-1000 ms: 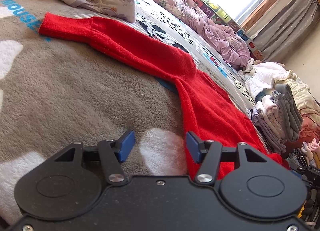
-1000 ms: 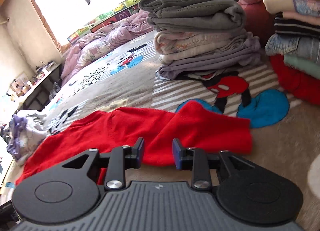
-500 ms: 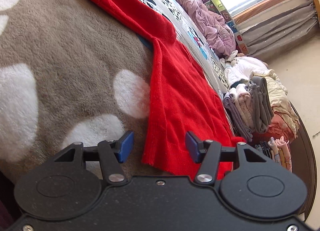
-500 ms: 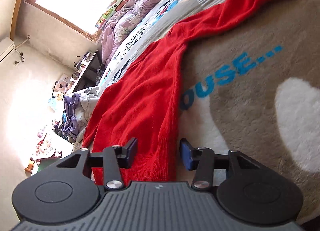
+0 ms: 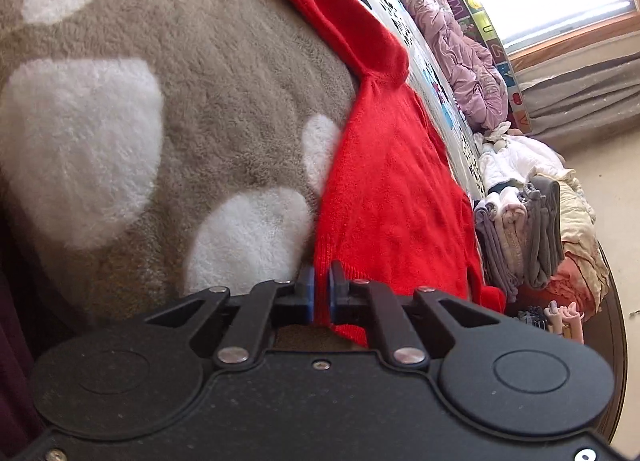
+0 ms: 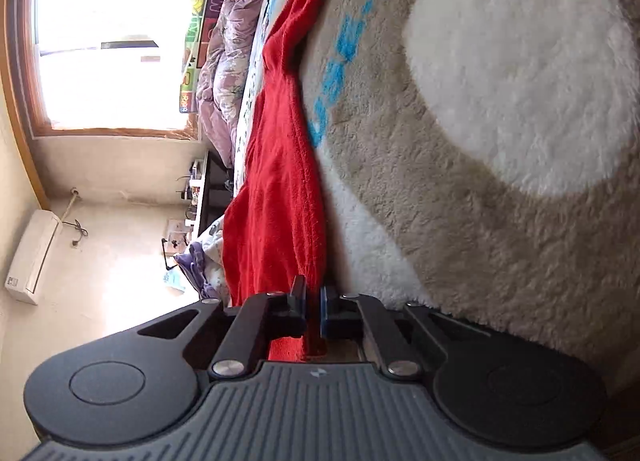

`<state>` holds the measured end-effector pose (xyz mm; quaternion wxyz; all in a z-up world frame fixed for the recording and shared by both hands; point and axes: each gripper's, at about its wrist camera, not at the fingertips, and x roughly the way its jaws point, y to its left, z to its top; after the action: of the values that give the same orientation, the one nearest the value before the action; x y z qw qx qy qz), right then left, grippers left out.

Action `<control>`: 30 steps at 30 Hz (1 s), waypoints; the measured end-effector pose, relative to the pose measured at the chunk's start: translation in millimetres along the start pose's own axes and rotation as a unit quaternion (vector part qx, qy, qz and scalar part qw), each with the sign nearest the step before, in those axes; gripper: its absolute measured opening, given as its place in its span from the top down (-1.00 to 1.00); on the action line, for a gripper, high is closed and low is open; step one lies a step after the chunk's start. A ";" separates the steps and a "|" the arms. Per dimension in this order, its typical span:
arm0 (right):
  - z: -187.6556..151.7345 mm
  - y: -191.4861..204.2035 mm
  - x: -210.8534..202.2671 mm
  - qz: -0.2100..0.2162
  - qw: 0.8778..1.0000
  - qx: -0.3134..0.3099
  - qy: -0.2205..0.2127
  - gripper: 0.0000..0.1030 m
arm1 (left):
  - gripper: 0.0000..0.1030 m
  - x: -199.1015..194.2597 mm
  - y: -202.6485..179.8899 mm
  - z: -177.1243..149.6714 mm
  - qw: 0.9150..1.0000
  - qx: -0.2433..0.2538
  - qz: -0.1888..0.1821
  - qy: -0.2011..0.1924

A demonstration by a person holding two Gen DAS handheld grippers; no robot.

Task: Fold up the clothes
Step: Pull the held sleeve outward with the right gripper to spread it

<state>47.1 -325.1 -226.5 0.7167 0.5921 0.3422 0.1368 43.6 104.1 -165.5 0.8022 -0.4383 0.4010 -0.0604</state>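
In the left wrist view the left gripper [image 5: 320, 295] has its jaws drawn almost together on the near hem corner of the red sweater [image 5: 384, 189], with only a thin strip of red knit showing between the blue pads, so it appears to have the fabric pinched. The sweater lies spread flat on the fleece blanket [image 5: 224, 73] that covers the bed, its body running away from the gripper and one sleeve [image 5: 340, 17] stretching on towards the far upper left of the frame, so the garment's long axis runs from the hem at the jaws up towards the shoulder and out along that sleeve. A stack of folded clothes [image 5: 520, 233] sits beyond the sweater's far edge, which suggests several pieces are already done. In the right wrist view the right gripper [image 6: 314, 309] is likewise nearly closed, with red cloth caught between its jaws at the other hem corner; from here the sweater [image 6: 276, 189] runs straight ahead towards the window [image 6: 108, 41], narrowing into its other sleeve at the top of the frame. A crumpled lilac quilt [image 6: 224, 45] lies along the far side of the bed. My judgement is that this garment's folding is only starting: both lower corners are held, the body is still laid out full length and the sleeves are unfolded, so every fold remains to be made
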 end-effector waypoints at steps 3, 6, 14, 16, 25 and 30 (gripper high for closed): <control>-6.2 15.5 -0.8 -0.043 0.997 -0.056 -0.002 0.87 | 0.90 -0.1 -3.0 1.5 1.000 0.007 0.008 0.001; -6.9 16.8 -4.5 -0.048 0.997 -0.058 -0.012 0.83 | 0.82 -5.9 -7.3 2.5 1.000 0.020 0.020 -0.012; 60.9 11.3 -63.8 -0.069 0.980 -0.054 -0.179 0.50 | 0.36 -19.1 -38.4 11.1 0.987 0.133 0.016 -0.089; 84.0 -0.6 -75.7 -0.065 0.973 -0.024 -0.218 0.32 | 0.33 -9.9 -38.5 13.9 0.989 0.122 0.017 -0.081; 163.4 -27.3 -72.6 -0.056 0.957 0.030 -0.284 0.31 | 0.33 22.1 -38.2 14.7 0.990 0.123 0.033 -0.059; 175.7 -25.4 -68.8 -0.061 0.951 0.036 -0.301 0.41 | 0.33 25.8 -31.4 18.6 0.993 0.106 0.025 -0.049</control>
<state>106.3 -505.8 -216.5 0.7717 0.6091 0.1504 -0.1043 81.9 85.6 -151.7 0.8642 -0.3431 0.3630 -0.0612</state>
